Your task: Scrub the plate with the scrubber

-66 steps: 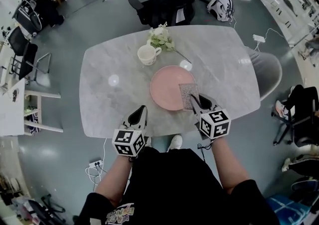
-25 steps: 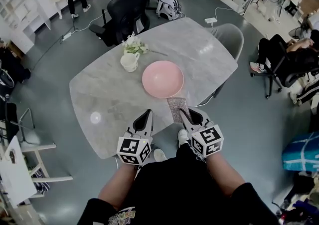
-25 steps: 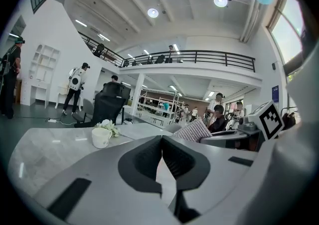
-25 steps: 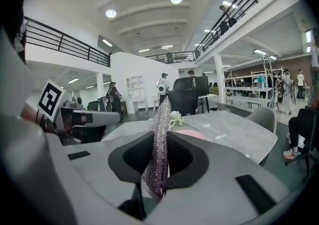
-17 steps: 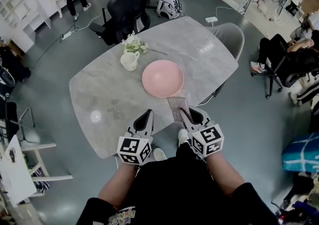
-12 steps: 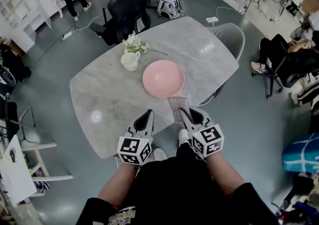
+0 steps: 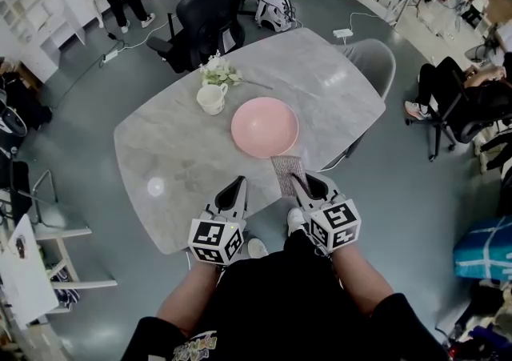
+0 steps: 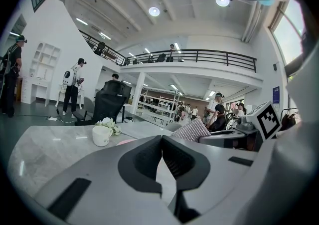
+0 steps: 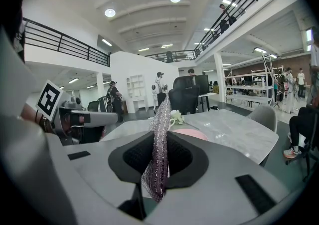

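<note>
**Trainee:** Which tool has the scrubber?

**Operator:** My right gripper (image 9: 158,166). Its jaws are clamped on the silvery mesh scrubber (image 9: 160,134), which stands on edge between the pads and sticks out past the tips.

**Trainee:** And the plate?

**Operator:** The pink plate (image 7: 265,126) lies flat near the middle of the grey marble table (image 7: 176,151). In the head view the scrubber is at the table's near edge, close to the plate's near rim. I cannot tell whether it touches the rim.

**Trainee:** The other tool?

**Operator:** My left gripper (image 8: 162,155) has its jaws closed together with nothing between them. I hold it beside the right gripper at the same near edge. A white cup (image 7: 211,98) stands beyond the plate, with a sprig of flowers (image 7: 220,73) just beside it.
</note>
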The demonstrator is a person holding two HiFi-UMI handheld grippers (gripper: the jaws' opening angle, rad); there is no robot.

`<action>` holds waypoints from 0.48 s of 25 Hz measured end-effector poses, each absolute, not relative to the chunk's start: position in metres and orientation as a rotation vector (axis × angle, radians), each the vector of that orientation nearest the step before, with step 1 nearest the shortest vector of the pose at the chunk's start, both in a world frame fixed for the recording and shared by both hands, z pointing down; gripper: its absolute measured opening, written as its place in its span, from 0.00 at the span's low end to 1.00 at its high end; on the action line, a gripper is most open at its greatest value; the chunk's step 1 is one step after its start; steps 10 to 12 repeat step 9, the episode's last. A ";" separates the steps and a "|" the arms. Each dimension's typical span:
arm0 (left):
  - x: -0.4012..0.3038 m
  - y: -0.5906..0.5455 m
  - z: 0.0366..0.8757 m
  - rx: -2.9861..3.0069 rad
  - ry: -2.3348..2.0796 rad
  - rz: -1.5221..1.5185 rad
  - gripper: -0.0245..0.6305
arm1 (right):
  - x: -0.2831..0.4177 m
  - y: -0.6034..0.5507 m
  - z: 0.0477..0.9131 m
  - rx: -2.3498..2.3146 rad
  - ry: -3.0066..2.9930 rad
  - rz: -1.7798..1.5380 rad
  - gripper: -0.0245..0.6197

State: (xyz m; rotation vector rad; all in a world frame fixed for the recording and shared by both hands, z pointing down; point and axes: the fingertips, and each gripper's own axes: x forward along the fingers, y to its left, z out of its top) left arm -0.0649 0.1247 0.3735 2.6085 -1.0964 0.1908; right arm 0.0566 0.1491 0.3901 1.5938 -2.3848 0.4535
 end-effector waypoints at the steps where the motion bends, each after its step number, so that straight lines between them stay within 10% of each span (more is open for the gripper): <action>1: -0.065 0.124 0.374 2.607 -1.097 0.191 0.07 | 0.056 0.149 0.391 1.593 -2.386 0.454 0.15; 12: -0.067 0.126 0.378 2.602 -1.102 0.190 0.07 | 0.056 0.150 0.396 1.590 -2.385 0.460 0.15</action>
